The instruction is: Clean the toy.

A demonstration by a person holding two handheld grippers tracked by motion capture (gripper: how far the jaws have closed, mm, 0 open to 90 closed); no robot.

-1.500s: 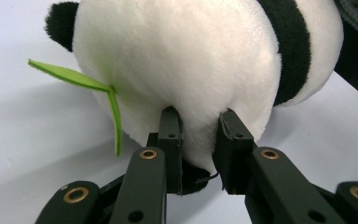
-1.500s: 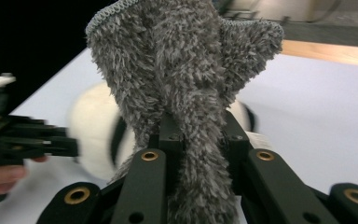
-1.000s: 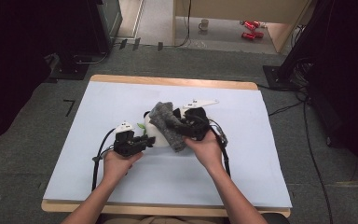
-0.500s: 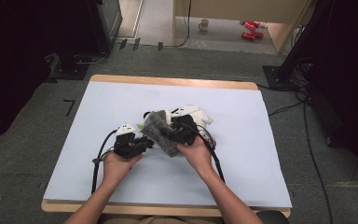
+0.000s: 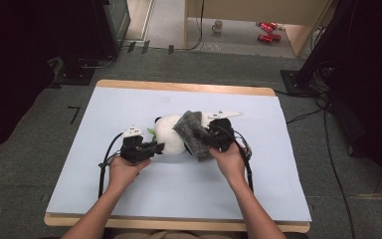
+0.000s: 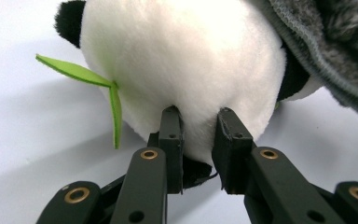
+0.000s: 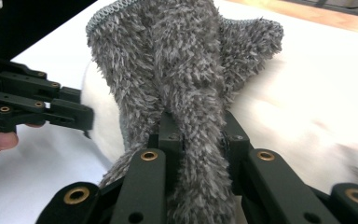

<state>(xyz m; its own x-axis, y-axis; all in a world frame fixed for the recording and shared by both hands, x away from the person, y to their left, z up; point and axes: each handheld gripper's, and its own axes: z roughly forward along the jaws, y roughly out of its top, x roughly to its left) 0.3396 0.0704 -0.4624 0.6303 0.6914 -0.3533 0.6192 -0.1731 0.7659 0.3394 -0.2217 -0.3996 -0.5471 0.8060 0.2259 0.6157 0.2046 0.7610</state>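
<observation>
— What's each hand got hold of over there?

— The left gripper [image 5: 155, 147] has its jaws nearly together, pinching a fold of white plush on the panda toy [image 5: 168, 137]. From the left gripper view you see the fingers [image 6: 172, 140] pressed into the fur low on its round body, just beside a green felt leaf [image 6: 114, 112]

— And the other one?

— The right gripper [image 5: 210, 144] is clamped tight on a fuzzy grey cloth [image 5: 193, 133]. In the right gripper view a thick strand of that cloth [image 7: 191, 154] runs down between the jaws, and the rest fans out above them

— Where's the panda sitting?

— Lying on the pale blue table [image 5: 129, 104], about the middle, between the two hands. The grey cloth is draped over its right end, touching it, with the white body showing to the left of it

— Are the two grippers close?

— Near each other, one at each end of the toy, not touching
</observation>
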